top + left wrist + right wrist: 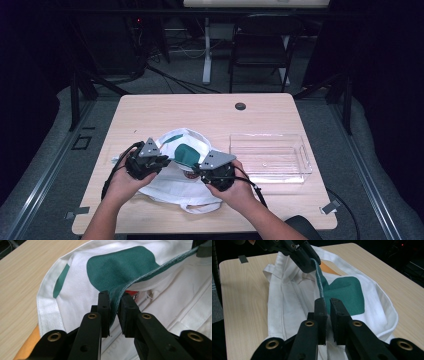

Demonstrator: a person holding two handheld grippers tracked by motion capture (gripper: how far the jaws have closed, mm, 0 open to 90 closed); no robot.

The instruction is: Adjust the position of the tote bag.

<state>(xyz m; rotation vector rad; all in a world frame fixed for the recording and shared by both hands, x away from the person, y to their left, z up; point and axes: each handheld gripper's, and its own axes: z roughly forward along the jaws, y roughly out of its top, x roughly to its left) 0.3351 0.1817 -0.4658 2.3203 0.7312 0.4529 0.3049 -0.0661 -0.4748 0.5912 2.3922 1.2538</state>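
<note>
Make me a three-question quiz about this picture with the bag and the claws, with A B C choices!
1. Where is the clear plastic tray?
A. right of the white tote bag
B. on top of the bag
C. on the floor

2. What colour is the big patch on the bag?
A. red
B. green
C. yellow

3. What is the left claw doing?
A. hanging wide open over the table
B. pinching the bag's hem
C. holding the tray

Answers:
1 A, the tray rests on the table beside the bag.
2 B, the patch is dark green.
3 B, the hem runs between its closed jaws.
</note>
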